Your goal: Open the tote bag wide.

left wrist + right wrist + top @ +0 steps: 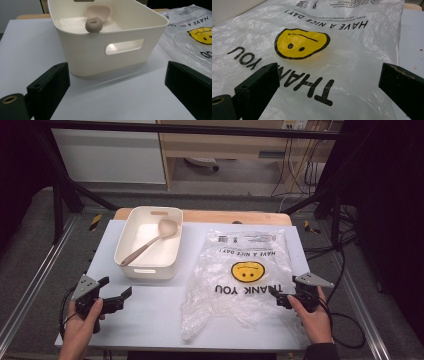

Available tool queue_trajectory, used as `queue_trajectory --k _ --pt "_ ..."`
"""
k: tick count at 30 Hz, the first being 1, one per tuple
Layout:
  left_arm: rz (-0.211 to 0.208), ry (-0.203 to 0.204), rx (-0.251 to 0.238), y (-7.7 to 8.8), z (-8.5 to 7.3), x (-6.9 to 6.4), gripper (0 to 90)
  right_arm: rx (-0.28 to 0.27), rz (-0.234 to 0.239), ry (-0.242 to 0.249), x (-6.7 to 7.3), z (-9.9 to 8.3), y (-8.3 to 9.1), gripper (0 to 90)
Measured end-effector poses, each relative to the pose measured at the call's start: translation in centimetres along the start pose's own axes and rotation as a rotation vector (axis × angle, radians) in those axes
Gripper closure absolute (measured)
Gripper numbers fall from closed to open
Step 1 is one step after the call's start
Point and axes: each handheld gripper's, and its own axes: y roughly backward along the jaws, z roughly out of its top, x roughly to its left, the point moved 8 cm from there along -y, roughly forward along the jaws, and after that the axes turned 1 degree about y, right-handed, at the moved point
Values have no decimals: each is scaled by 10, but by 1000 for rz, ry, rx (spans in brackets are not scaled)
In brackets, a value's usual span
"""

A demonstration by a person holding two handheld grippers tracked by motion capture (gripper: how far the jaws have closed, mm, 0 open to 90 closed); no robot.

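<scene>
ahead of left tongs (116,291): bin (148,243) | right tongs (279,298): over bag (240,275) | both wide

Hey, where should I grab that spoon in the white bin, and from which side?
Grip the spoon near its handle end, which rests propped on the bin's near rim while the bowl lies down inside. Probably come from above on the near side with the left gripper, fingers either side of the handle.
</scene>
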Motion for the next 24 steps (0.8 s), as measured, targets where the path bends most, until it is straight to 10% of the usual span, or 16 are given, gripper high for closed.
queue_trajectory --k 24 --pt "-3 -4 5 1 0 -1 55 5 20 25 9 13 -4 47"
